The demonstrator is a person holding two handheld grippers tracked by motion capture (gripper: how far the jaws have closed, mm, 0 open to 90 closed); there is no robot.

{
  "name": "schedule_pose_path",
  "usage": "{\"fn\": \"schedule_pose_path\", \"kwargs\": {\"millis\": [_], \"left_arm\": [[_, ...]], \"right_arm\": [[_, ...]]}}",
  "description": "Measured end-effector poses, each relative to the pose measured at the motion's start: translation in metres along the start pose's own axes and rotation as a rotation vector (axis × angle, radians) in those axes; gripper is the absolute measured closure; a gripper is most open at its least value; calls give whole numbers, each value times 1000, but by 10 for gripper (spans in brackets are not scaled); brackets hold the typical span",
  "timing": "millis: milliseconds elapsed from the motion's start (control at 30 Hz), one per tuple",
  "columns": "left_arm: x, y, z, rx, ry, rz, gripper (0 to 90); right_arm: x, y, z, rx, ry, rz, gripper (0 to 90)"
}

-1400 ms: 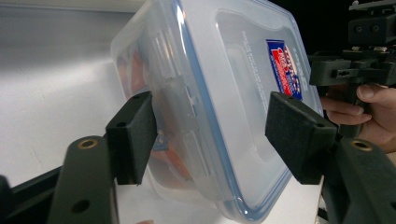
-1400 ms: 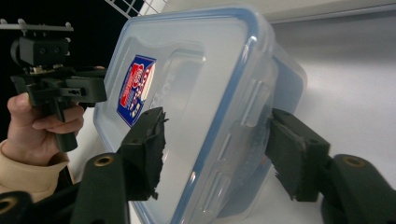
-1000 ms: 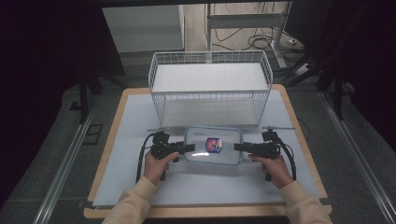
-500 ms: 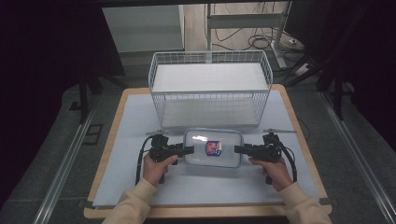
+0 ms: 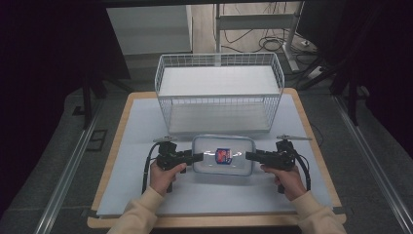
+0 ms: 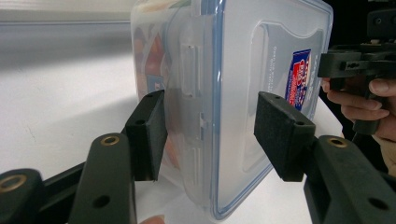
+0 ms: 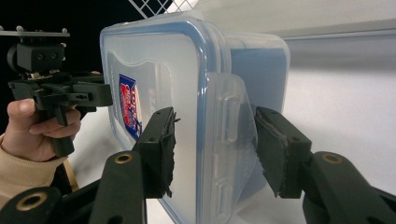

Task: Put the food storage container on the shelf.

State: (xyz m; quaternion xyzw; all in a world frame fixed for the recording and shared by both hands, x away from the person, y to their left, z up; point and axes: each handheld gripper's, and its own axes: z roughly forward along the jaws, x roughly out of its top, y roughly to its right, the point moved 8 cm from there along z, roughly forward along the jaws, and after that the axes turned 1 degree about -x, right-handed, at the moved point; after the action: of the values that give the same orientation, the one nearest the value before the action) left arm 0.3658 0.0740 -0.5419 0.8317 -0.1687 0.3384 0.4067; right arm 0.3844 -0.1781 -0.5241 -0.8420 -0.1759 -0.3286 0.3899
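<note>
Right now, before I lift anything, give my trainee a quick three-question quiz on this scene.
1. True or false: the clear lidded container sits inside the wire basket.
2. Which gripper's pads press the container's end: A) left gripper, B) right gripper?
3. What marks the container's lid?

Key:
1. False: it lies on the white mat, in front of the basket.
2. B. In the right gripper view its pads meet the latch end; in the left gripper view one pad stands clear of the lid.
3. A red and blue label.
</note>
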Motion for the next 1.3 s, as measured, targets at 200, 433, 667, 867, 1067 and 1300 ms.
{"fn": "schedule_pose_path", "kwargs": {"millis": [200, 433, 667, 867, 1067, 1300], "left_arm": [[5, 5, -6, 8, 6, 23, 453], [8, 7, -8, 7, 10, 26, 456], [9, 8, -8, 9, 13, 24, 456], [13, 12, -11, 9, 30, 26, 457], [20, 13, -13, 14, 38, 32, 457], [32, 17, -17, 16, 53, 45, 458]], "right_arm": [[4, -4, -3, 11, 15, -10, 495], [6, -6, -5, 16, 21, -16, 495], [7, -7, -6, 18, 22, -11, 496], [9, -9, -8, 22, 29, -16, 496], [16, -10, -9, 24, 32, -28, 496], [30, -17, -13, 23, 40, -53, 496]]}}
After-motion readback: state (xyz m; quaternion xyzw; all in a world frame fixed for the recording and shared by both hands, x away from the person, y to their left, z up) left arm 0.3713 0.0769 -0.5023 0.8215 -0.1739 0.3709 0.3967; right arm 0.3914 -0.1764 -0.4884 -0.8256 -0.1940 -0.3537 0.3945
